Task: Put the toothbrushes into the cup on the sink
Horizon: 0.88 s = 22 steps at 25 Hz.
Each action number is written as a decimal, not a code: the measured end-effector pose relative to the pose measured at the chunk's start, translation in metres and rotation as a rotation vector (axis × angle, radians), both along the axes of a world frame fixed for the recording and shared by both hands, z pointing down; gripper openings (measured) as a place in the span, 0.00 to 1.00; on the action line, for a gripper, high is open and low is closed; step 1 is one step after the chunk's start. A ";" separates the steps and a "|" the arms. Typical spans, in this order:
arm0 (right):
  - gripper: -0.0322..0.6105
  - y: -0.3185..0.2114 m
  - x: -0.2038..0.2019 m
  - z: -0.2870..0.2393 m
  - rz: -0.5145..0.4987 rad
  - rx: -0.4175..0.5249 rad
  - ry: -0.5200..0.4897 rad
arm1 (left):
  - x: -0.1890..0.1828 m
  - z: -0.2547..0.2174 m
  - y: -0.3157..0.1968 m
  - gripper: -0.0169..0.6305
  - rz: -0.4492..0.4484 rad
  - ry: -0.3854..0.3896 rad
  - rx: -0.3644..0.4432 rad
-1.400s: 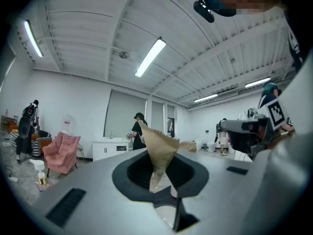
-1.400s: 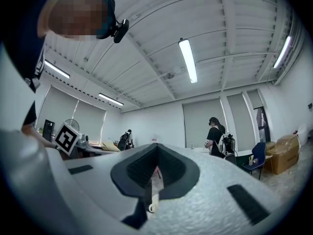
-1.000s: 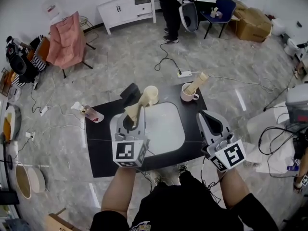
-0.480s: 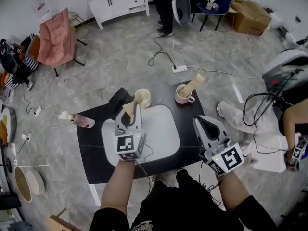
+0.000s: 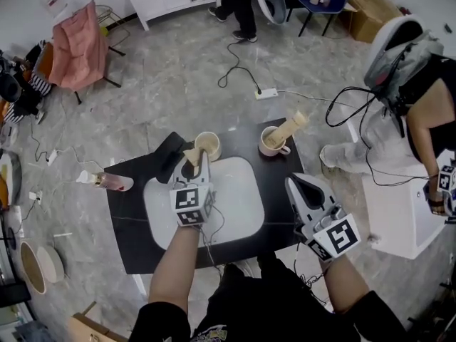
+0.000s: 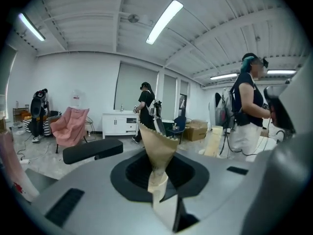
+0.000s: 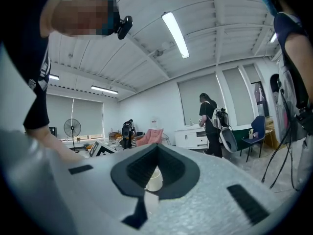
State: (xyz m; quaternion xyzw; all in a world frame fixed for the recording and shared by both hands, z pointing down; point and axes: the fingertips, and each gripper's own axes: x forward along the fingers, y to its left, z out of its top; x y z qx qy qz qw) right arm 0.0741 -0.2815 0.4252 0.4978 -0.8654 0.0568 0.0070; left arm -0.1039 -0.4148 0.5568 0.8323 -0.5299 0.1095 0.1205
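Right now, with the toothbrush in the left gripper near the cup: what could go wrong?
1. The left gripper pinches the wrapped toothbrush at its narrow lower part. The long free end could swing or slip as it goes in.
2. The cup stands right at the sink rim, beside the black faucet. A nudge from the jaws might tip it into the basin.

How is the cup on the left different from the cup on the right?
The left cup is cream; the right cup is pinkish. The right cup has a wrapped toothbrush leaning in it; the left cup looks empty, and the left gripper holds a second toothbrush beside it. Both stand upright behind the sink.
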 end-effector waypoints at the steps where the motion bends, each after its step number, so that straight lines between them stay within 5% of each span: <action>1: 0.06 -0.003 -0.001 0.001 -0.004 -0.002 -0.002 | 0.000 0.005 -0.002 0.10 -0.001 -0.003 -0.010; 15: 0.06 -0.010 -0.014 0.002 -0.037 0.002 -0.015 | -0.004 0.023 0.003 0.35 0.001 0.014 -0.058; 22: 0.06 -0.004 -0.018 -0.007 -0.044 0.012 -0.046 | -0.017 0.009 0.023 0.37 -0.025 0.012 -0.044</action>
